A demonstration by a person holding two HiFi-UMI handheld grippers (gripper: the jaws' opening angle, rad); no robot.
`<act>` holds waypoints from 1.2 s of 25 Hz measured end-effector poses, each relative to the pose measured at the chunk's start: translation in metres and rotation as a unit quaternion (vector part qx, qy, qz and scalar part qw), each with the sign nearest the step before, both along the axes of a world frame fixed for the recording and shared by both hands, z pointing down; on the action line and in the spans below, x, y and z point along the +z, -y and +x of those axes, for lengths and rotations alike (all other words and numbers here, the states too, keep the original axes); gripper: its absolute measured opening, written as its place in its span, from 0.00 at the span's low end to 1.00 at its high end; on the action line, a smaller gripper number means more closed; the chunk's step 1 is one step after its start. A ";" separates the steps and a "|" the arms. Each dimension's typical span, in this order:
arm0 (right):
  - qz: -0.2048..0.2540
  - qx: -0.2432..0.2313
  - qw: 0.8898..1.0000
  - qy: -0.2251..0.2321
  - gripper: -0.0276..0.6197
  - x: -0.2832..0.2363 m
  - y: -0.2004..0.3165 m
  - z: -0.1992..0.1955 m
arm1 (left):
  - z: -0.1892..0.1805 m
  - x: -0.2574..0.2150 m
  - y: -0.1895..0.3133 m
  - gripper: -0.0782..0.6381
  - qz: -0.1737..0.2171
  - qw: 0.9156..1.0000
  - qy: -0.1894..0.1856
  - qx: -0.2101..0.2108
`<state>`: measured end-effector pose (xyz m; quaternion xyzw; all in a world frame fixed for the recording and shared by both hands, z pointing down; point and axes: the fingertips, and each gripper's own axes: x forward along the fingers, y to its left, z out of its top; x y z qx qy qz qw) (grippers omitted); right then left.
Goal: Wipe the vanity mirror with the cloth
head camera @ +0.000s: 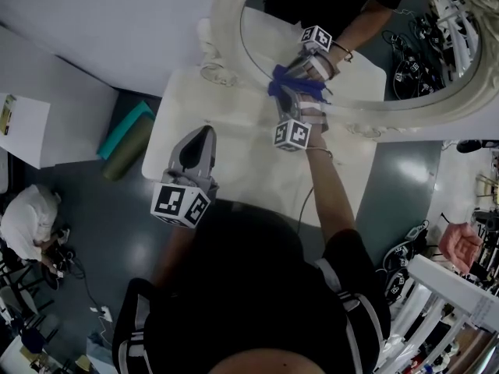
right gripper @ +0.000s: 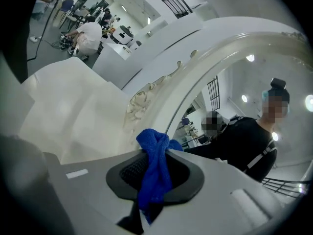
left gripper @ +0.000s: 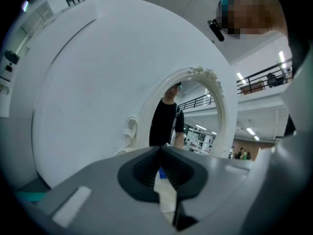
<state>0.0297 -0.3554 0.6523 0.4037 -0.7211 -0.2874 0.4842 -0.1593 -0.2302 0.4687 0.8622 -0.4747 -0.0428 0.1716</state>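
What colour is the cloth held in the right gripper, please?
Blue; the cloth shows best in the right gripper view.

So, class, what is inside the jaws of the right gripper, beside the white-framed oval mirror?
A bunched blue woven cloth is clamped in the right gripper, its knotted end sticking out past the jaw tips. The jaws cover whatever cloth runs further down between them.
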 end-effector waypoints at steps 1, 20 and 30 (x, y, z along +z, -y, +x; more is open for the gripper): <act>0.000 0.000 1.000 0.004 0.13 0.002 -0.001 0.003 | -0.001 0.001 -0.001 0.12 -0.002 1.000 0.001 0.000; 0.181 0.036 0.791 0.584 0.14 -0.274 -0.069 0.055 | 0.047 -0.028 -0.018 0.12 0.037 0.998 -0.021 0.037; 0.391 0.036 0.637 0.663 0.14 -0.442 -0.122 0.162 | 0.056 -0.045 -0.015 0.12 0.053 0.997 -0.024 0.052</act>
